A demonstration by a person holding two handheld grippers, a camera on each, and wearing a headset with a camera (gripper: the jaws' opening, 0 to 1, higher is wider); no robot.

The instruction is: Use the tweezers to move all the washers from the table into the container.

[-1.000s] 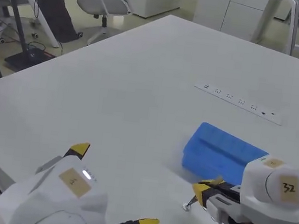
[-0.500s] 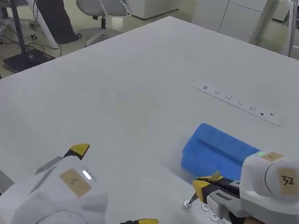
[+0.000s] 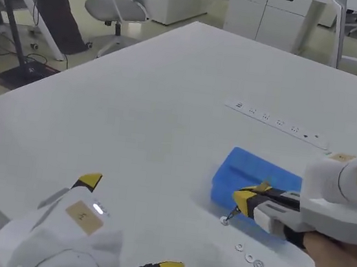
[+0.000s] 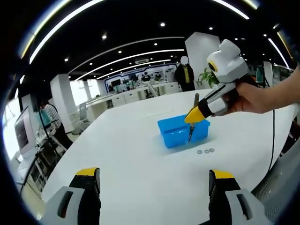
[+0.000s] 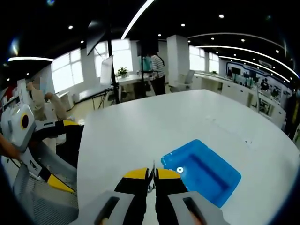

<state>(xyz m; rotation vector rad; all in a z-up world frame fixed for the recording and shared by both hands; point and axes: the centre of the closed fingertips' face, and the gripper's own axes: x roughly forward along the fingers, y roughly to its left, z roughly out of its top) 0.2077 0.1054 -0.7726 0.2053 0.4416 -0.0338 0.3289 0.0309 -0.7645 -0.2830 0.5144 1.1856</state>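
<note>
Head view: your right gripper (image 3: 245, 197), fingers clenched on thin metal tweezers (image 3: 230, 213), has lifted one small silver washer (image 3: 224, 220) to the near corner of the blue plastic container (image 3: 252, 172), leaving three washers (image 3: 249, 257) on the white bench (image 3: 153, 124), while your left gripper (image 3: 130, 226) idles, fingers released.

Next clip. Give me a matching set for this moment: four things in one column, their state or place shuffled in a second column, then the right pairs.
Things:
1. left gripper
2. right gripper
3. container
4. loose washers

States and places:
A. lying on the table beside the container
B. shut on the tweezers
C. blue, open at the top
D. open, holding nothing

Pairs: 1-D, 2-B, 3-C, 4-A
</note>
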